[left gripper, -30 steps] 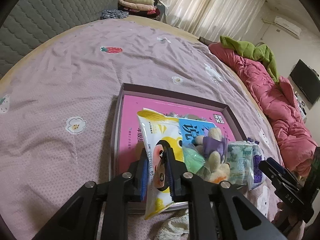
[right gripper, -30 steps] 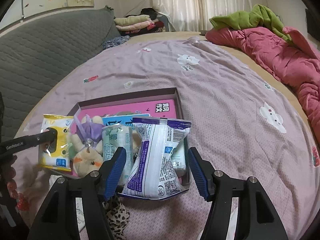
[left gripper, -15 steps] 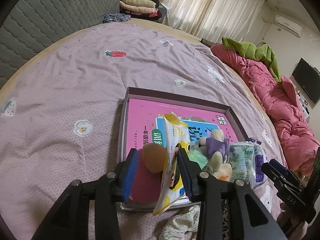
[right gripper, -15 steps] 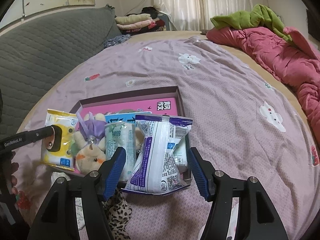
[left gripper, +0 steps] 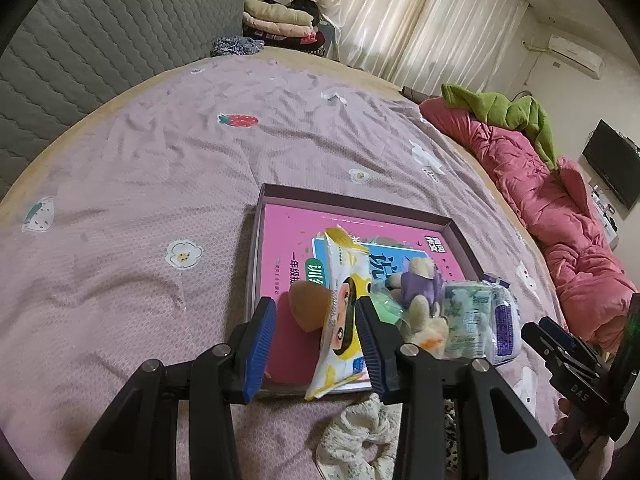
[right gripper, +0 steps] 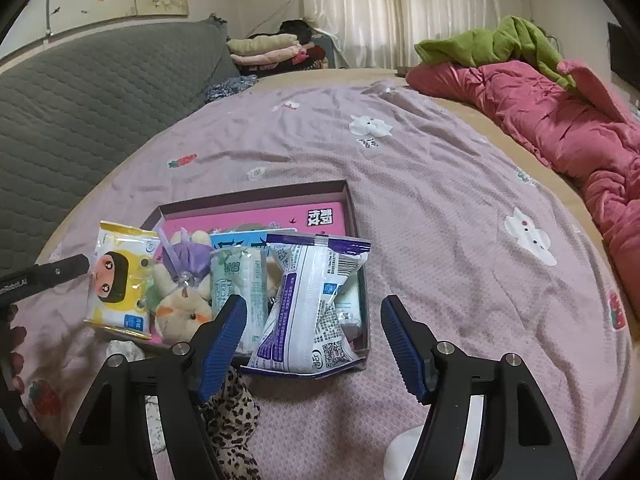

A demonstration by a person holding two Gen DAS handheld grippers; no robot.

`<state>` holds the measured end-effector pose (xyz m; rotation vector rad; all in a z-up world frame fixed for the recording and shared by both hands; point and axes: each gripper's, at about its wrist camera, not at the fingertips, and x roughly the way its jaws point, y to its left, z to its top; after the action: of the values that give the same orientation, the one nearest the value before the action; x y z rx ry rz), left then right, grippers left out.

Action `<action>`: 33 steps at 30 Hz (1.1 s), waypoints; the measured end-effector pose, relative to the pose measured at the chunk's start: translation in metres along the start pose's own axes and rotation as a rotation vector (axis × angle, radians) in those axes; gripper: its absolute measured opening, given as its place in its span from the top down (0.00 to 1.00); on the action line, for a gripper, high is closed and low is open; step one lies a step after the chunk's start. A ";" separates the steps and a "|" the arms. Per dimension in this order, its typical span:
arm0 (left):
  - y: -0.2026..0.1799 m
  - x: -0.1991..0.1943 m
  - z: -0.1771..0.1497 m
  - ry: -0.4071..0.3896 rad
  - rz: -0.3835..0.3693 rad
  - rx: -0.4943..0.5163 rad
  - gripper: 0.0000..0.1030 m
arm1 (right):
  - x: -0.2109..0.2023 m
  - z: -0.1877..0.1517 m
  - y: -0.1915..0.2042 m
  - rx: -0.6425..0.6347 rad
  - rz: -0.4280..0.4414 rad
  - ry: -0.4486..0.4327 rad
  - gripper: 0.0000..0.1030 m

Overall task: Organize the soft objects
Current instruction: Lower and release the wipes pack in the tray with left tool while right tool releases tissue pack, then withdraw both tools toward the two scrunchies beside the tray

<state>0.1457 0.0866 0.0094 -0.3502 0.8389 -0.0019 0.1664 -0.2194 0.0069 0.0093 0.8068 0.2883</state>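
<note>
So, what we see, line by line:
Left gripper point(left gripper: 316, 338): our ribbed blue pads stand spread, not pinching; the yellow tissue pack point(left gripper: 343, 320) stands on edge between them, against the right pad, with a smooth brown egg-shaped sponge point(left gripper: 307, 305) at its 9 o'clock.
Right gripper point(right gripper: 314, 344): pads spread wide, apart from the crinkly white-and-purple packet point(right gripper: 310, 304), which leans upright at the box's near right corner.
Box point(left gripper: 360, 202): shallow, dark-walled, rectangular, lined by a glossy pink book cover; it lies on the bedspread point(left gripper: 140, 200) at 12 o'clock from both grippers.
Row along the near edge: yellow tissue pack, fuzzy plush toy point(right gripper: 182, 304) in a purple dress, pale green tissue pack point(right gripper: 240, 288), then the purple packet.
Bedspread: mauve, woven and dimpled, wrinkled, with small cartoon patches.
Open room: the far half of the box is bare pink cover; wide flat bedspread lies at 9 o'clock and 3 o'clock of the box.
Edges: grey quilted headboard point(right gripper: 80, 100) at 10 o'clock, puffy pink quilt point(right gripper: 560, 120) at 2 o'clock.
Only in the left view: the sponge and a cream knitted scrunchie point(left gripper: 356, 440) just outside the near wall.
Only in the right view: a leopard-print cloth point(right gripper: 232, 420) under our left pad.
</note>
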 end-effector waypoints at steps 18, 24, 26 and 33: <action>-0.021 -0.038 -0.017 -0.017 0.008 0.042 0.47 | -0.037 -0.008 0.013 -0.030 0.019 -0.030 0.30; -0.023 -0.043 -0.034 0.013 0.015 0.050 0.47 | -0.045 -0.020 0.026 -0.064 0.039 -0.012 0.30; -0.023 -0.045 -0.038 0.019 0.017 0.055 0.47 | -0.047 -0.023 0.029 -0.074 0.046 -0.003 0.30; -0.024 -0.054 -0.053 0.037 0.010 0.061 0.47 | -0.054 -0.037 0.042 -0.114 0.057 0.014 0.30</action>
<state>0.0740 0.0559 0.0239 -0.2894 0.8751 -0.0247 0.0945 -0.1962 0.0248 -0.0766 0.8035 0.3880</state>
